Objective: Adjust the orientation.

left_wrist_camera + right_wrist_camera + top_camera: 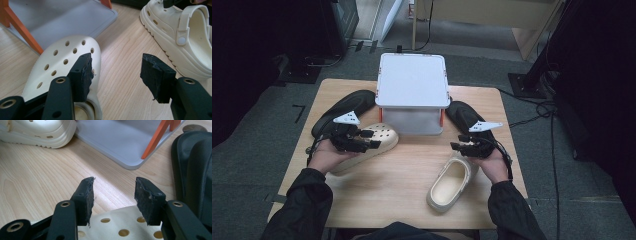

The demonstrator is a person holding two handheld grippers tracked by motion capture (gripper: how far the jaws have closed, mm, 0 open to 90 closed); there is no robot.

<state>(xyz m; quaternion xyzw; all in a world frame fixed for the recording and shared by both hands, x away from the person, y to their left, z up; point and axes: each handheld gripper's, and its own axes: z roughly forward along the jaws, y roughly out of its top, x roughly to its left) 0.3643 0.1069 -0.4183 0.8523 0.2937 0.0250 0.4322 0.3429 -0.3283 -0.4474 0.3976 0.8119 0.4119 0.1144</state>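
Nearest my left gripper [116,75], its two black jaws stand wide apart with nothing between them; one jaw hangs over the perforated toe of a cream foam clog [65,65], the other over bare light wood table [120,50]. This view also shows the second cream clog [185,40] lying on its side, its strap rivet visible. My right gripper [113,197] is likewise open and holds nothing, poised above that second clog's holed toe [120,225]. The high view supplies what neither gripper camera does: a white two-tier plastic rack with orange posts [413,80] at the table's far edge, a black shoe [344,110] to its left, another black shoe [464,116] to its right.
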